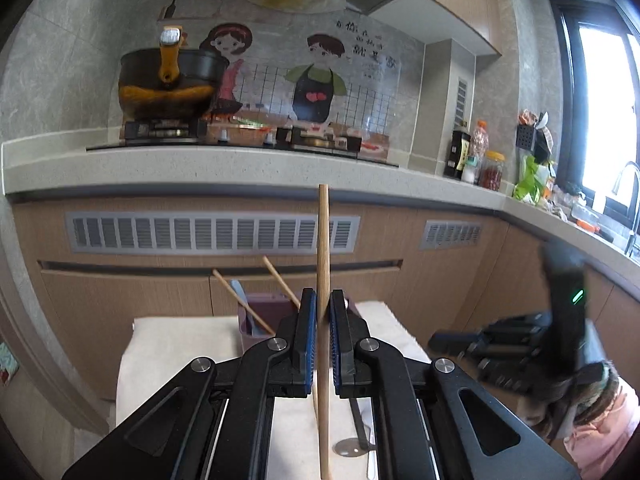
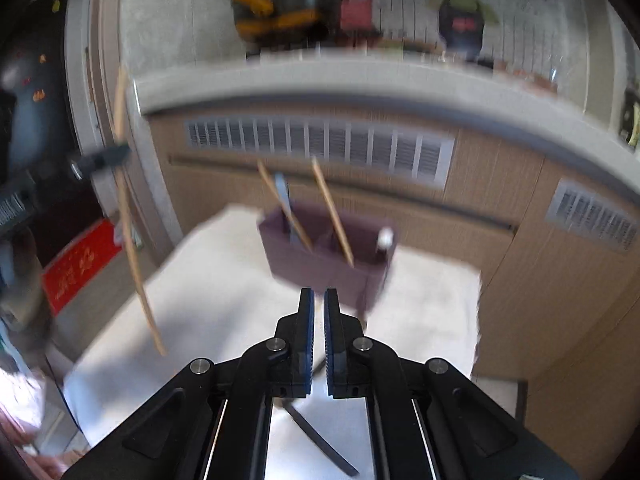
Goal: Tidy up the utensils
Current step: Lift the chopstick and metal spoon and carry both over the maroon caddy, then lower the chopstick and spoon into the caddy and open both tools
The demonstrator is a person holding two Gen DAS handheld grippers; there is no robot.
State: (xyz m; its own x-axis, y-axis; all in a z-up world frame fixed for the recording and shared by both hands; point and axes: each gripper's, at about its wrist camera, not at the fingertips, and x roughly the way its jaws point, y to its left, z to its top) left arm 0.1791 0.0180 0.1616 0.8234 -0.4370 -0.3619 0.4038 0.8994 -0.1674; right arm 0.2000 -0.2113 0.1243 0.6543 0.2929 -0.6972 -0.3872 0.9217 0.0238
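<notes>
**Left tongs lift one chopstick; right tongs clenched on a dark handle**

Left tongs point(image 1: 323, 300): clamped on a wooden chopstick point(image 1: 323, 264), held upright. Its top stands clear above the tips; its lower end runs down between the arms and is cut off at the frame edge.

Beyond the tips, on the white cloth-covered surface point(image 1: 180, 344): a purple utensil holder point(image 1: 256, 316), mostly hidden behind the left finger. Two chopsticks lean out of it, beside a blue-grey utensil whose type is not readable.

Below the left tongs, a round metal utensil end point(image 1: 352, 448) lies on the cloth, partly blocked by the tongs' frame.

Right tongs point(image 2: 319, 300): pads nearly together, gripping a thin dark handle point(image 2: 320, 440) that emerges below them; the grip point itself is hidden and its far end is out of sight. The view is motion-blurred. The holder point(image 2: 320, 268) sits just ahead of the tips; a white knob at its right end is unclear. The held chopstick point(image 2: 132, 256) appears far left.
</notes>
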